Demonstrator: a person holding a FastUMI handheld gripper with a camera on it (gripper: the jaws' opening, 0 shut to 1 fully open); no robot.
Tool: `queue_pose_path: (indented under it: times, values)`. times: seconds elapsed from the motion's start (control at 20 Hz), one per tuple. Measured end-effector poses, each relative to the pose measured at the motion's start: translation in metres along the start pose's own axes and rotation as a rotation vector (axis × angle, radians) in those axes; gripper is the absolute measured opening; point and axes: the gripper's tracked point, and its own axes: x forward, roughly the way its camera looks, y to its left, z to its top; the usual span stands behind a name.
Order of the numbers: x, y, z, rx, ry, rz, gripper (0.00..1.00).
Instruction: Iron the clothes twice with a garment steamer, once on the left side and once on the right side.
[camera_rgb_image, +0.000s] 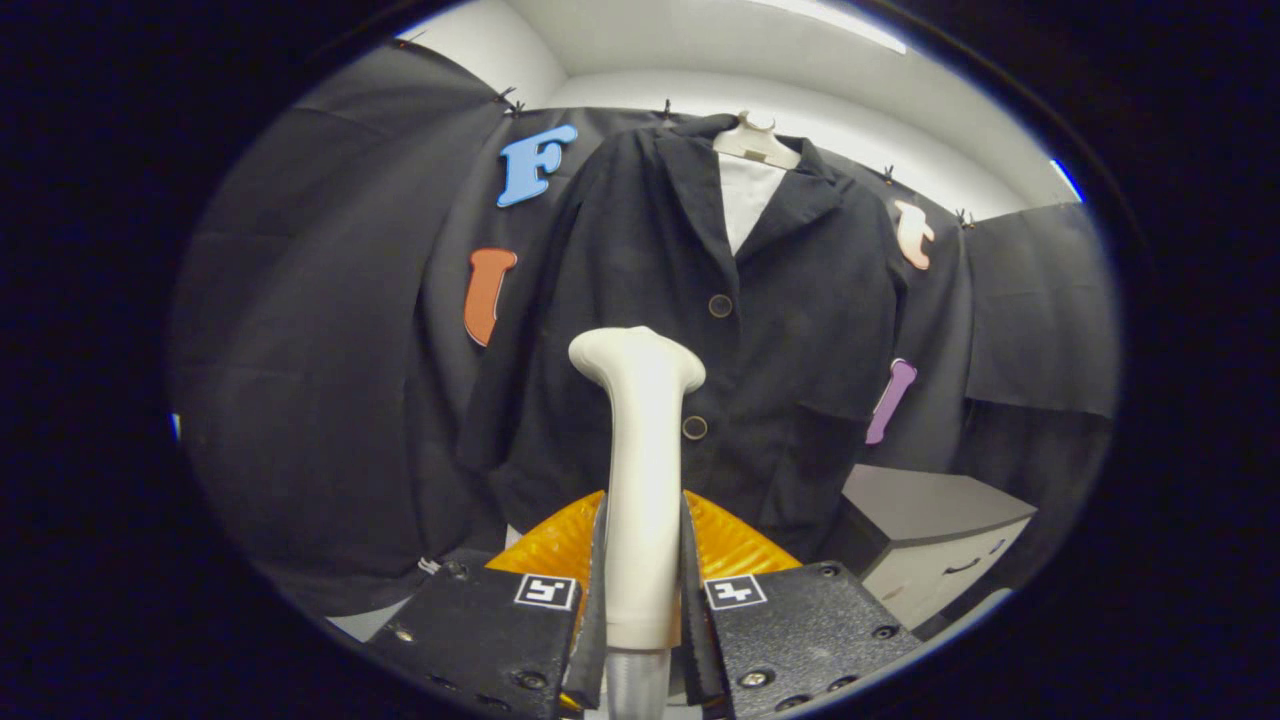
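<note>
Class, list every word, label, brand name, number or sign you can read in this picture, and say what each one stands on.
No readable word, brand or number on the jacket, the garment steamer or the cabinet.
Square coded markers sit on the gripper, which is shut on the steamer: patterns, not text.

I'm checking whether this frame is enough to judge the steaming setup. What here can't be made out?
- Steamer face: its head points away toward the jacket, so any steam outlet is hidden, and whether it touches the cloth cannot be told.
- Jacket hem: hidden behind the steamer and the gripper, which is shut on the steamer.
- Cabinet: its left part is hidden behind the jacket.
</note>
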Motion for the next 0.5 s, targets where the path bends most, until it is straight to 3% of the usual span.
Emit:
queue_pose_path:
  times: [0.5]
  values:
    - [-0.016,0.01,-0.055,-0.038,0.105,0.038,0.33]
